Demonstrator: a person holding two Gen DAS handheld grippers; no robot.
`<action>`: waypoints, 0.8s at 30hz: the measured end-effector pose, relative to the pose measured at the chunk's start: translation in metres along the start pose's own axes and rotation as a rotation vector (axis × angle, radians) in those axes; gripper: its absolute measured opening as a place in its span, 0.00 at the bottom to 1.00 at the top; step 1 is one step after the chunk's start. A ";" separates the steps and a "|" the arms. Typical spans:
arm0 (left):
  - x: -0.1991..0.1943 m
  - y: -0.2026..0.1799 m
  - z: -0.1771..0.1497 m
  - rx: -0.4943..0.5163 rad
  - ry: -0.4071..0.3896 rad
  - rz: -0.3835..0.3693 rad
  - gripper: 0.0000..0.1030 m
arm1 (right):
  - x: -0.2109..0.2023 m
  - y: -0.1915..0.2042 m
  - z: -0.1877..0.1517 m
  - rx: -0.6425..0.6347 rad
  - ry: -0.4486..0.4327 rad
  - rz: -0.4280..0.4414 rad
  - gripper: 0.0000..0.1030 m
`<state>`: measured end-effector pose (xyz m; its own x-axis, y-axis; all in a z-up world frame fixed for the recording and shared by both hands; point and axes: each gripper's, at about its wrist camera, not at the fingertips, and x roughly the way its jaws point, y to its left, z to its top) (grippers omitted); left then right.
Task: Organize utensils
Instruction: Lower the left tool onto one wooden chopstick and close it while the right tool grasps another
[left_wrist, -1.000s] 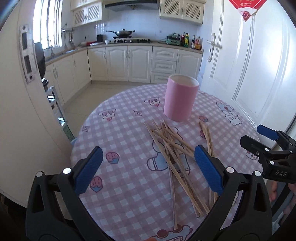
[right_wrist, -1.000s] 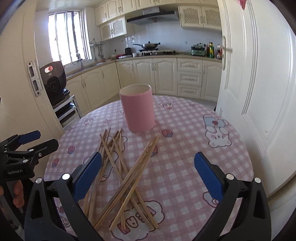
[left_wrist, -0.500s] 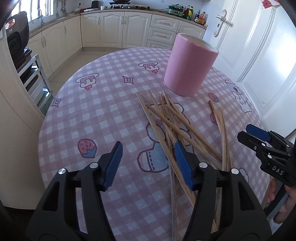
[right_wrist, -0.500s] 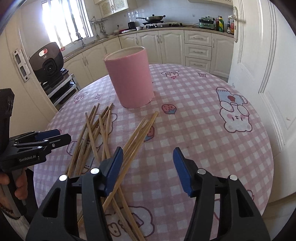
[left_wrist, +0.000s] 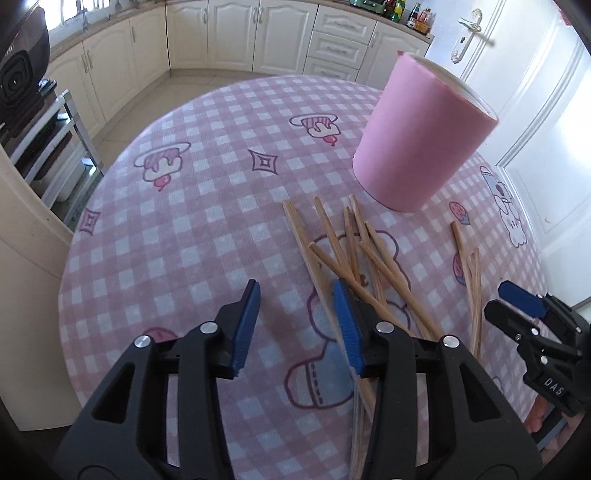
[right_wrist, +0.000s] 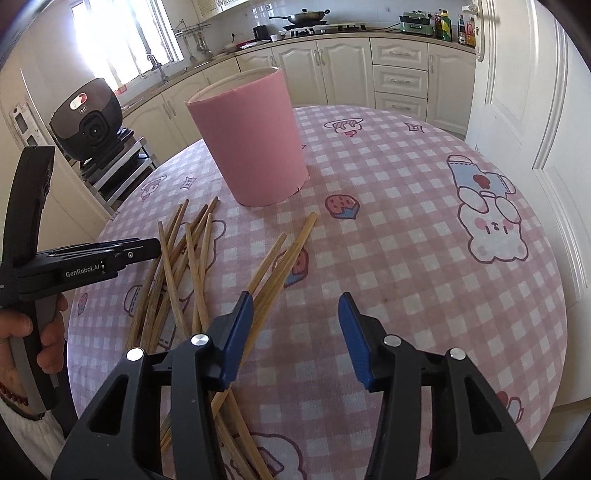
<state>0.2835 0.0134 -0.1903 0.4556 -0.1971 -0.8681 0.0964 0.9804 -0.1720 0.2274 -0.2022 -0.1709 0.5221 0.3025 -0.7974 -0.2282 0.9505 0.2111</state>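
Note:
Several wooden chopsticks (left_wrist: 373, 258) lie in a loose crossed pile on the round table (left_wrist: 207, 221); they also show in the right wrist view (right_wrist: 192, 266). A pink cylindrical holder (left_wrist: 421, 136) stands upright beyond them, also in the right wrist view (right_wrist: 255, 136). My left gripper (left_wrist: 295, 295) is open and empty, low over the table just left of the pile. My right gripper (right_wrist: 295, 299) is open and empty, low over the table just right of the pile; its left finger overlaps a pair of chopsticks (right_wrist: 284, 254). Each gripper shows at the edge of the other's view.
The table has a pink checked cloth and a rounded edge near me. A white door (right_wrist: 524, 92) stands close on the right. A rack with a dark appliance (right_wrist: 88, 122) stands left of the table. Kitchen cabinets (left_wrist: 236, 33) line the far wall.
Both grippers have moved forward and down toward the chopsticks, and their jaws have narrowed from wide open to partly open.

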 end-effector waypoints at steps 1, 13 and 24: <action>0.003 -0.002 0.002 0.007 0.005 0.021 0.35 | 0.002 0.000 0.001 0.000 0.008 0.003 0.42; 0.006 -0.003 0.003 0.073 -0.019 0.090 0.11 | 0.011 -0.012 0.025 0.028 0.025 -0.018 0.34; 0.008 -0.002 0.006 0.088 -0.016 0.102 0.06 | 0.046 -0.003 0.058 -0.039 0.172 -0.077 0.09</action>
<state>0.2924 0.0099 -0.1935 0.4809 -0.0974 -0.8714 0.1257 0.9912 -0.0414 0.2999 -0.1873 -0.1748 0.3922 0.2094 -0.8957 -0.2264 0.9658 0.1267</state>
